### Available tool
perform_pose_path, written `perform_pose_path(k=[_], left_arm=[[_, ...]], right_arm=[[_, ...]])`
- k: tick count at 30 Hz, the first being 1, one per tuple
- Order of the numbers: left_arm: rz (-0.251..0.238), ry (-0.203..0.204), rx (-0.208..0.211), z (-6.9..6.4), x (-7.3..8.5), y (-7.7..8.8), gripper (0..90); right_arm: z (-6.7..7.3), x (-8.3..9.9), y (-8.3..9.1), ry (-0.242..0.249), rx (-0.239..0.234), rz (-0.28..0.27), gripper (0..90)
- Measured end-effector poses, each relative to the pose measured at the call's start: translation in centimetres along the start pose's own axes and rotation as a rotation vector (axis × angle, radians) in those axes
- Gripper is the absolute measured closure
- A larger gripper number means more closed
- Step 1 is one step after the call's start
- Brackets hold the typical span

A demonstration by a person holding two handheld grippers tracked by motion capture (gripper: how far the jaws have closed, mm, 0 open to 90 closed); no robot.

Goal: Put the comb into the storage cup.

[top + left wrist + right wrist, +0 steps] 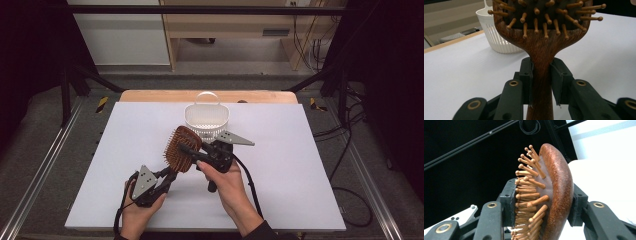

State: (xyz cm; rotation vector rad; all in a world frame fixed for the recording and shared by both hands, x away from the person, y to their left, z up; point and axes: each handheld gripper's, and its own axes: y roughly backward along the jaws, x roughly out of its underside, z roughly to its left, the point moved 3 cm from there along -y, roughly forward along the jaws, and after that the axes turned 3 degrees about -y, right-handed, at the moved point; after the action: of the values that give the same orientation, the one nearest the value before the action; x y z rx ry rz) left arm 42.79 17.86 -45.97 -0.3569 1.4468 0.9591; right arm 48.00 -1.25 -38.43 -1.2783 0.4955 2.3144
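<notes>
L gripper (167, 176) clamps the brush (182, 148) handle, R gripper (192, 151) pinches its head, held above table just before basket (206, 120). I keep R firm (pins slip), then free L, w/o twisting.

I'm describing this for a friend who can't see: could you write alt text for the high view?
A person's two hands hold a wooden hairbrush above a white table, the left gripper clamped on its handle and the right gripper shut on its bristled head. Behind the brush stands a white slotted basket with a handle.
</notes>
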Motion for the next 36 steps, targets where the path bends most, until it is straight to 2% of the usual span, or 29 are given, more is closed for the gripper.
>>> perform_pose_path(k=[4, 8, 11, 13, 18, 21, 23, 26, 28, 30, 36], left_arm=[[-0.01, 0.017, 0.0, 0.2, 0.1, 0.0, 71.9], [-0.026, 0.033, -0.005, 0.3, 0.0, 0.1, 70.2], [-0.045, 0.049, -0.015, 0.5, 0.1, 0.2, 61.3], [-0.063, 0.062, -0.022, 0.6, 0.0, 0.3, 54.6], [-0.111, 0.086, -0.036, 0.9, -0.1, 0.8, 40.4], [-0.119, 0.11, -0.09, 1.4, 0.0, 0.9, 29.7], [-0.132, 0.125, -0.106, 1.7, 0.2, 1.2, 26.8], [-0.137, 0.151, -0.145, 2.5, 0.5, 1.6, 17.7], [-0.154, 0.181, -0.16, 3.2, 0.7, 1.9, 11.4], [-0.168, 0.201, -0.178, 3.9, 0.9, 2.3, 8.3], [-0.18, 0.21, -0.227, 5.1, 1.7, 3.3, 5.8]], right_arm=[[0.5, -0.2, -0.2, 0.027, 0.001, 0.012, 52.6], [0.7, -0.4, -0.3, 0.031, 0.007, 0.011, 52.8], [0.7, -0.7, -0.3, 0.046, 0.025, 0.005, 52.8], [0.5, -1.0, -0.1, 0.039, 0.032, -0.006, 52.8], [-0.3, -2.4, 0.5, 0.034, 0.072, -0.056, 52.6], [-0.9, -3.1, 1.0, 0.023, 0.087, -0.085, 52.5], [-1.2, -3.4, 1.2, 0.021, 0.094, -0.093, 52.6], [-1.6, -3.8, 1.5, 0.018, 0.106, -0.106, 52.5], [-1.8, -4.1, 1.6, 0.018, 0.111, -0.112, 52.5], [-2.0, -4.3, 1.8, 0.023, 0.116, -0.117, 52.5], [-2.5, -4.9, 2.2, 0.024, 0.138, -0.132, 52.5]])
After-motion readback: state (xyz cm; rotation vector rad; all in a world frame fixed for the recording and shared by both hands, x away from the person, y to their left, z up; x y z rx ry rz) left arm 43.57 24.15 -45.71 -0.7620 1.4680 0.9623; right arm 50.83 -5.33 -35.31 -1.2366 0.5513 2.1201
